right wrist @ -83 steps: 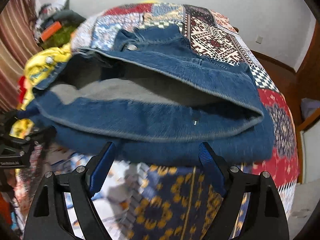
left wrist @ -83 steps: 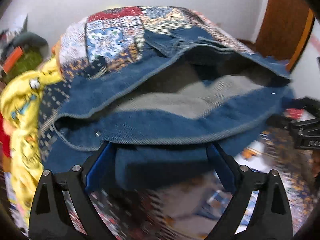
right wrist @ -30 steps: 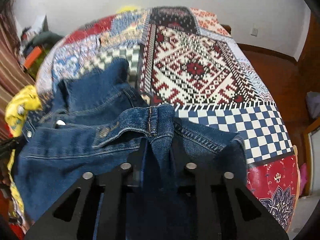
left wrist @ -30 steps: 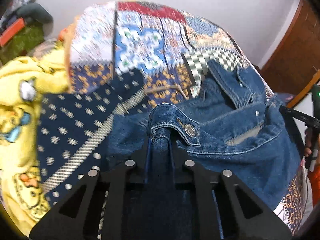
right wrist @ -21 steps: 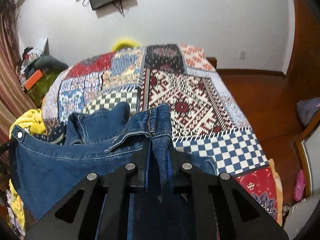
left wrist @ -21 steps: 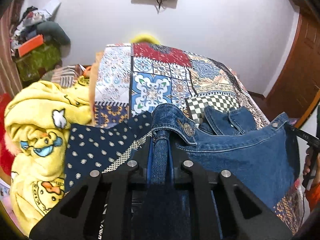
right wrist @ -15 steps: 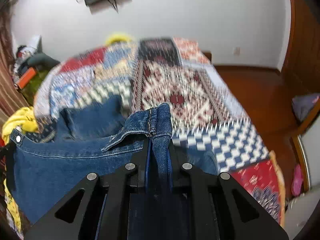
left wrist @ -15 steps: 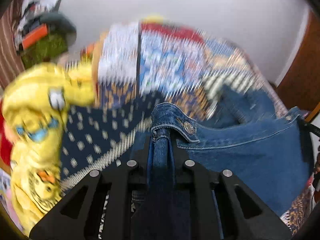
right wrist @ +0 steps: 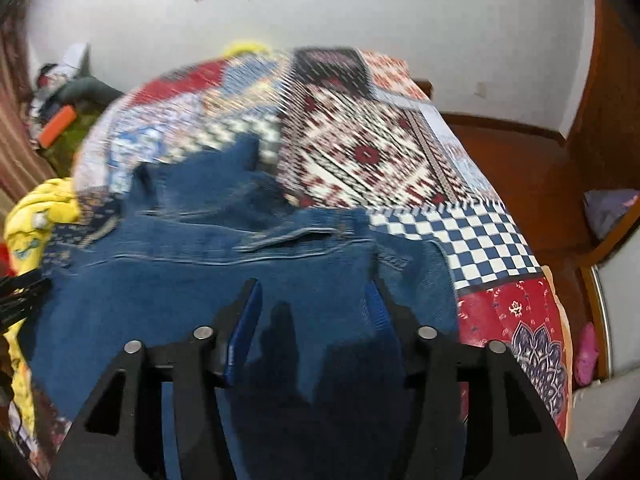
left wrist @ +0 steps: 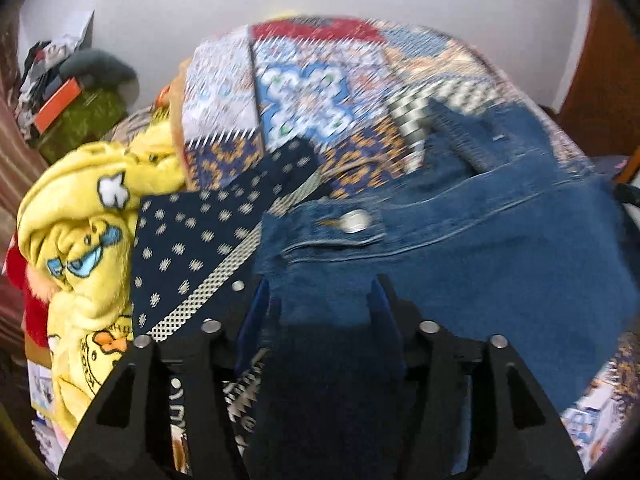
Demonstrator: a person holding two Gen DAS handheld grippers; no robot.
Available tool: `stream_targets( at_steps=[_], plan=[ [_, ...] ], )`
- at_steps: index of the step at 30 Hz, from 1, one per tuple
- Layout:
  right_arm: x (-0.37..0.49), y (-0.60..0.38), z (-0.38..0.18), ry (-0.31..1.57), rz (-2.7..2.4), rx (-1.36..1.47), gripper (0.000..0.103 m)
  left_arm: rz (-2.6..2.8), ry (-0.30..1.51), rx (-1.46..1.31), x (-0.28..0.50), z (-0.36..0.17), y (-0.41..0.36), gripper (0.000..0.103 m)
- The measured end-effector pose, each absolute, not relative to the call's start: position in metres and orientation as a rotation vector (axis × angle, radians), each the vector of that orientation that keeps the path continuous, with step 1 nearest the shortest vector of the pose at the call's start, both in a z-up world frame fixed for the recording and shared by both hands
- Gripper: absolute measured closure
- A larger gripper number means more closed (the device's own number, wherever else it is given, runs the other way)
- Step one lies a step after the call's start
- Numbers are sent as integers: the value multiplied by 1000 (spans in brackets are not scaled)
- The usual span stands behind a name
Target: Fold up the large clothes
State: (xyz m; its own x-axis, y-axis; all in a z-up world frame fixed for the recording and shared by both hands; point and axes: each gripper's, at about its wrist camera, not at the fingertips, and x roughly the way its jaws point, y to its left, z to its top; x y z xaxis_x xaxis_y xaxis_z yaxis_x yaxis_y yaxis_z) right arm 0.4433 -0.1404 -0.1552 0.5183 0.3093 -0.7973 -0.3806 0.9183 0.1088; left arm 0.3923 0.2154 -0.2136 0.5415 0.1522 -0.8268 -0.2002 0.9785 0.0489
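Observation:
A blue denim jacket [left wrist: 480, 248] lies on the patchwork bedspread [left wrist: 304, 92], its hem with a metal button [left wrist: 354, 222] just ahead of my left gripper [left wrist: 320, 300]. The left jaws stand open over the jacket's left corner. In the right wrist view the jacket [right wrist: 200, 280] spreads across the bed, and my right gripper [right wrist: 314, 300] stands open over its right corner. Neither gripper holds cloth. Both views are blurred by motion.
A yellow cartoon-print blanket [left wrist: 84, 232] is heaped at the bed's left edge, with a navy dotted cloth [left wrist: 200, 240] beside it. Clutter [left wrist: 68, 92] lies by the far left wall. The wooden floor [right wrist: 532, 184] and a door are to the right.
Both grippers were shut on the jacket's hem corners and held them up; now both have opened and the denim has dropped flat onto the bed.

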Motion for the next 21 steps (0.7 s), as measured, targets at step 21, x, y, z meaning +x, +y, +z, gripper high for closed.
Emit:
stream_targets(
  at_steps=[21],
  plan=[
    [381,-89,-190,957,563,-256,20,45,931,-20,370,-234,131,13]
  ],
)
